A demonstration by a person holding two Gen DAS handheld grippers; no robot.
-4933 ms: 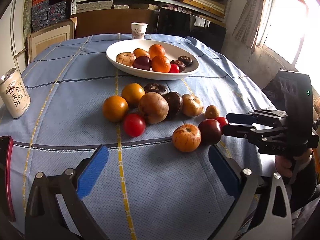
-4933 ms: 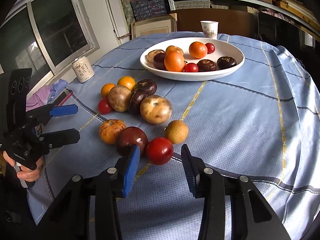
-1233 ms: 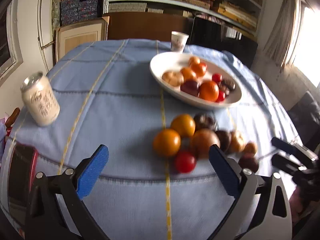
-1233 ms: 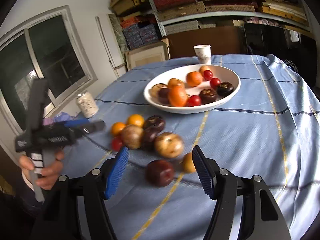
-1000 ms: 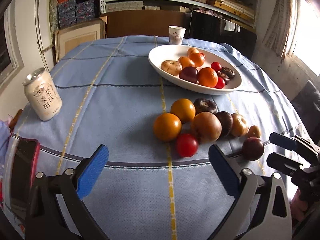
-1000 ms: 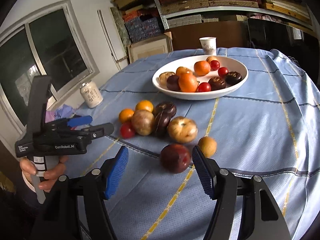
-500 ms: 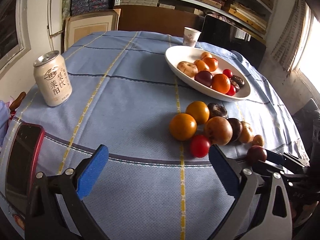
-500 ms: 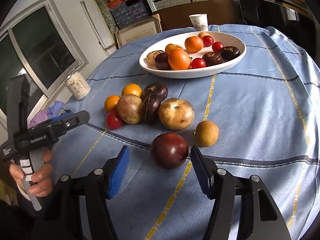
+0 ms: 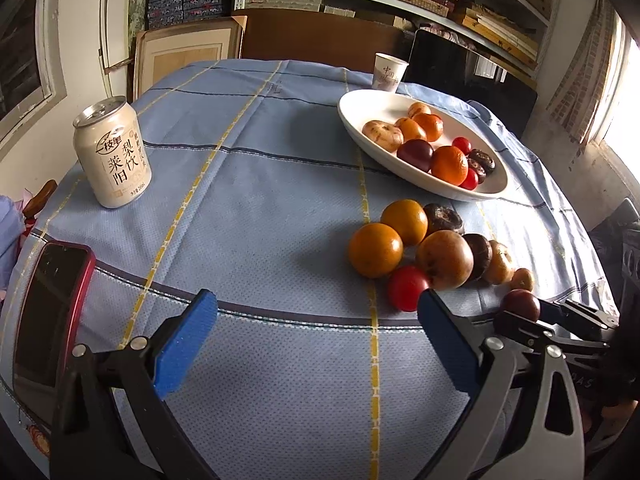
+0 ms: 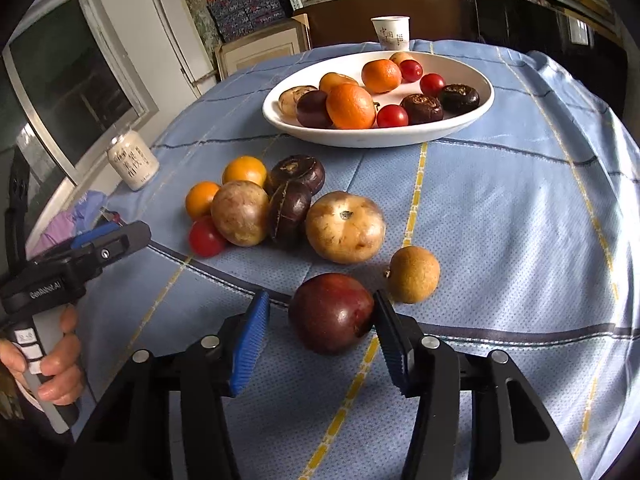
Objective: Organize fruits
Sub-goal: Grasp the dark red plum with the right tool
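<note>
A dark red plum point(image 10: 332, 312) lies on the blue cloth between the fingers of my right gripper point(image 10: 320, 301). The jaws are closing. The right pad point(image 10: 386, 332) is at the plum's side and the left pad point(image 10: 250, 340) stands a little off it. A small tan fruit point(image 10: 413, 275) sits just beyond the right fingertip. Behind lies a loose cluster: a pale brown fruit point(image 10: 345, 227), dark ones, two oranges and a tomato point(image 10: 206, 237). The white bowl point(image 10: 460, 122) further back holds several fruits. My left gripper point(image 9: 316, 320) hangs open over bare cloth, left of the cluster.
A drink can point(image 9: 112, 156) stands at the table's left and a red-cased phone point(image 9: 48, 312) lies near the left front edge. A paper cup point(image 9: 390, 72) stands behind the bowl. Shelves and boxes line the far wall. The cloth falls away at the right edge.
My right gripper has sunk and moved forward, so the plum now sits between its fingers, and the jaws have narrowed. The left gripper has rolled slightly and stayed open.
</note>
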